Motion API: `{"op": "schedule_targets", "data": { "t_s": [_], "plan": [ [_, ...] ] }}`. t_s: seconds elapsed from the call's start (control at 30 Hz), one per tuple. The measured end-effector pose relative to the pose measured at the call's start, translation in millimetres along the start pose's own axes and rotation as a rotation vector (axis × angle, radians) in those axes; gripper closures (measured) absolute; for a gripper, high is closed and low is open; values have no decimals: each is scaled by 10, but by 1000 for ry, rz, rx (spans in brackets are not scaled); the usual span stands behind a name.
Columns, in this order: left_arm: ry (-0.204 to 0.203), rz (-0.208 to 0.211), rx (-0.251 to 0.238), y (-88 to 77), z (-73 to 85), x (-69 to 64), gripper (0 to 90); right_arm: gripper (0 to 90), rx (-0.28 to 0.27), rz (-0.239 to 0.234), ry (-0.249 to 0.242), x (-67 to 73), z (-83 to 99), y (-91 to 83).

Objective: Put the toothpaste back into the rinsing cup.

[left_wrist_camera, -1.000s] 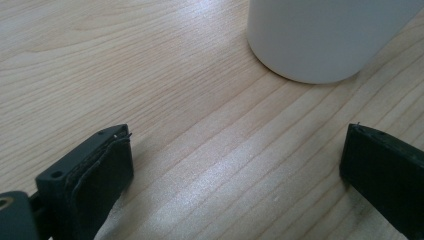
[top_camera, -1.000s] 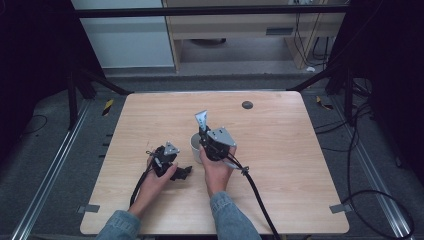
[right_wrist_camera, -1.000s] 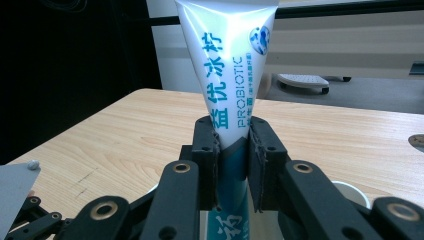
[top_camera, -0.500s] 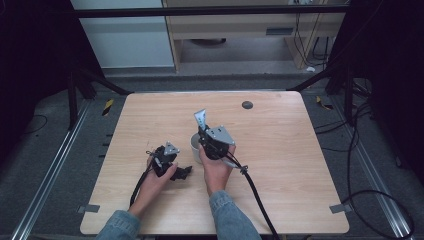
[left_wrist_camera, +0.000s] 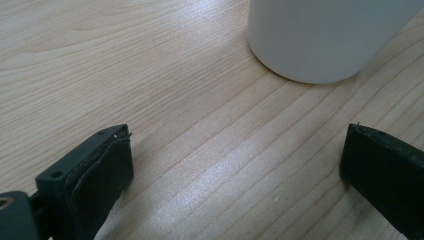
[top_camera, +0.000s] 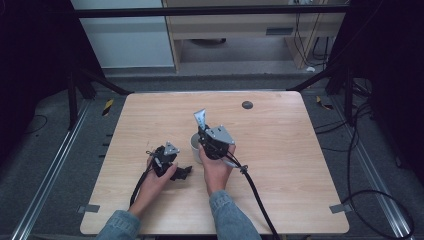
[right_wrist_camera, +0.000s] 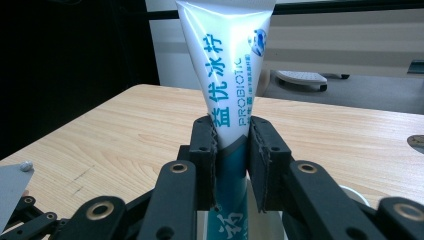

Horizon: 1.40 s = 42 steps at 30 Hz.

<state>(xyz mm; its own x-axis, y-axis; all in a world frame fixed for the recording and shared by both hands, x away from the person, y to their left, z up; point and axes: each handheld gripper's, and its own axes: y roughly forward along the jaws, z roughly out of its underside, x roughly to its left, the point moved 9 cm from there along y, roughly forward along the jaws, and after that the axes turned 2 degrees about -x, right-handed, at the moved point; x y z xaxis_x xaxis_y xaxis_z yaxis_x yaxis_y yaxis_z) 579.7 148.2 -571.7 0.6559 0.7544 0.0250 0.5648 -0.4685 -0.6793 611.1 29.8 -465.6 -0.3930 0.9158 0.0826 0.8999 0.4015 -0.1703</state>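
The surface [left_wrist_camera: 150,75] is pale wood with fine grain and a soft sheen. The toothpaste tube [right_wrist_camera: 227,75] is glossy, smooth plastic, while the white cup [left_wrist_camera: 320,35] at the upper right looks smooth and matt. The right hand-held gripper [right_wrist_camera: 232,150] has matt black plastic jaws with rough-edged pads.

Pale wood-grain table [top_camera: 280,165]. White cup [left_wrist_camera: 320,40]. White tube [right_wrist_camera: 230,65] fading to teal low down, with blue lettering and a small blue emblem near its top. Black right gripper [right_wrist_camera: 233,145] and black left gripper [left_wrist_camera: 235,170]. Blue denim sleeves [top_camera: 227,215]. Dark round disc [top_camera: 247,105] near the far edge.
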Motion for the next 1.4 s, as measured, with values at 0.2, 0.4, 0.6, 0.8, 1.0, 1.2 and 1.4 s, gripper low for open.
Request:
{"op": "schedule_targets", "data": {
  "t_s": [0.2,0.4,0.6,0.8,1.0,1.2,1.4],
  "plan": [
    [0,0,0,0,0,0,0,739,1,-1,2,3,-1,0],
    [0,0,0,0,0,0,0,718,4,-7,3,5,-3,-6],
    [-1,0,0,0,0,0,0,691,12,-16,0,14,-2,-18],
    [-3,0,-2,1,-2,-2,0,652,16,-19,-1,11,-15,-38],
    [-4,-1,-4,2,-3,-2,0,607,23,-26,-2,14,-24,-56],
    [-2,-1,-4,3,-4,-1,0,554,25,-36,7,31,-36,-77],
    [-4,-1,-6,4,-5,-2,0,520,22,-50,10,52,-57,-93]
  ]
}}
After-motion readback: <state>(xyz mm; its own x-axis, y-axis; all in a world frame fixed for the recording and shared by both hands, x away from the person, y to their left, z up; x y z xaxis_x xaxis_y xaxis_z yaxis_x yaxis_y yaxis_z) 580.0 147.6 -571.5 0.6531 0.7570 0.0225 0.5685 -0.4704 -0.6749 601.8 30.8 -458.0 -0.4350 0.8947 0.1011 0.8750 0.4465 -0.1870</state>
